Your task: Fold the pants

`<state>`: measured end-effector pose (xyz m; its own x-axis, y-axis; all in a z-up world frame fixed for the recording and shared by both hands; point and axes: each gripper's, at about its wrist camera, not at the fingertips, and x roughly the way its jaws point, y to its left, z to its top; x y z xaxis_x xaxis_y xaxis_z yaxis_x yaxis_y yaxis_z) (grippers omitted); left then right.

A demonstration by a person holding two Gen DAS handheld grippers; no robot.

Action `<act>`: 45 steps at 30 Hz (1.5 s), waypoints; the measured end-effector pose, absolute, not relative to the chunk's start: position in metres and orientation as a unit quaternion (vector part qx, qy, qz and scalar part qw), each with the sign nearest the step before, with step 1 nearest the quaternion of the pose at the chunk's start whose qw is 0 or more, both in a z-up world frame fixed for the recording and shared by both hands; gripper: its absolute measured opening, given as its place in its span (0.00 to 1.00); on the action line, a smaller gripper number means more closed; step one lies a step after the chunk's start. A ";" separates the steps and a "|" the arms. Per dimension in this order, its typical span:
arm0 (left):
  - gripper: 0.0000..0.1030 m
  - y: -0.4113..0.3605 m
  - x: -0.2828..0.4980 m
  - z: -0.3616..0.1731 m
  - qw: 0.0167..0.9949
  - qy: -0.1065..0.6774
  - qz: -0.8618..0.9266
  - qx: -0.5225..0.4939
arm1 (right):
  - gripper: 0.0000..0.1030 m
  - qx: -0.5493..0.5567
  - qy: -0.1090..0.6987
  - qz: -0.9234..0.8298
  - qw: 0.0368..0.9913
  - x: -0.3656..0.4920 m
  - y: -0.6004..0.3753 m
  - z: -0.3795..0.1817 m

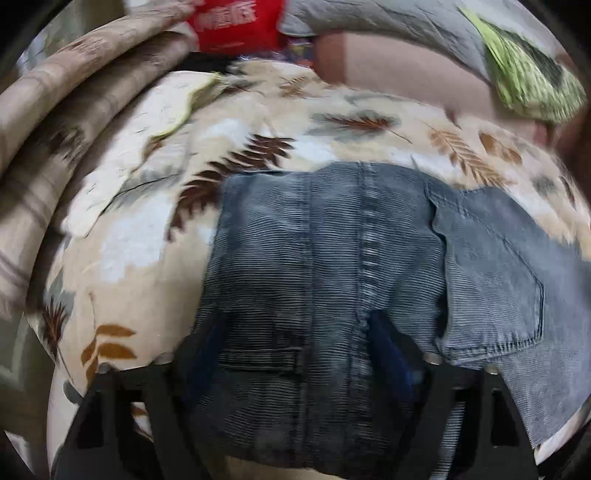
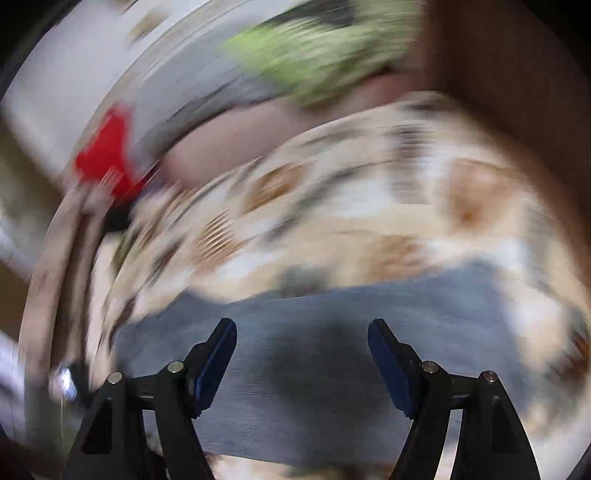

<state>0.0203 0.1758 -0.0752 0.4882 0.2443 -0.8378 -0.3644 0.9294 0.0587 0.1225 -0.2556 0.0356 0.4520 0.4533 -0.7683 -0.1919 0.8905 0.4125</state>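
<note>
Grey-blue corduroy pants (image 1: 332, 258) lie flat on a leaf-patterned blanket (image 1: 140, 266), with a back pocket (image 1: 491, 288) showing on the right. My left gripper (image 1: 295, 332) hovers over the near part of the pants, its jaws wide apart with nothing pinched between them. The right wrist view is badly blurred. In it the pants (image 2: 332, 376) spread under my right gripper (image 2: 301, 328), which stands open, its blue pads (image 2: 218, 354) clear of the cloth.
A brown striped quilt (image 1: 55, 129) is bunched along the left. At the back are a red bag (image 1: 236, 26), a grey pillow (image 1: 388, 22) and a green patterned cloth (image 1: 528, 81). A pinkish sheet (image 1: 388, 66) shows beyond the blanket.
</note>
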 end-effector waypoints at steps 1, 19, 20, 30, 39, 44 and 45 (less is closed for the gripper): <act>0.82 0.174 0.022 -0.075 0.861 0.474 0.175 -0.053 | 0.75 0.115 0.494 0.232 0.830 0.134 -0.224 0.032; 0.86 0.180 0.021 -0.080 0.870 0.459 0.168 -0.064 | 0.03 -0.117 0.582 0.345 0.727 0.238 0.009 -0.057; 0.87 0.180 0.021 -0.080 0.870 0.459 0.169 -0.063 | 0.03 -0.120 0.577 0.331 0.737 0.240 0.008 -0.060; 0.87 0.180 0.019 -0.079 0.872 0.453 0.171 -0.068 | 0.28 -0.007 0.524 0.290 0.800 0.217 -0.041 -0.021; 0.88 0.178 0.018 -0.077 0.872 0.451 0.181 -0.062 | 0.67 0.202 0.545 0.276 0.765 0.117 -0.172 -0.014; 0.88 0.178 0.019 -0.077 0.869 0.455 0.183 -0.062 | 0.67 0.304 0.571 0.176 0.742 0.100 -0.252 -0.062; 0.88 0.178 0.020 -0.076 0.868 0.458 0.184 -0.062 | 0.63 0.321 0.585 0.173 0.724 0.100 -0.260 -0.074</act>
<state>0.0201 0.1783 -0.0761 0.5133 0.2631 -0.8169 -0.3758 0.9246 0.0616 0.1000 -0.2596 -0.0736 0.2548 0.6262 -0.7369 0.1244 0.7345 0.6671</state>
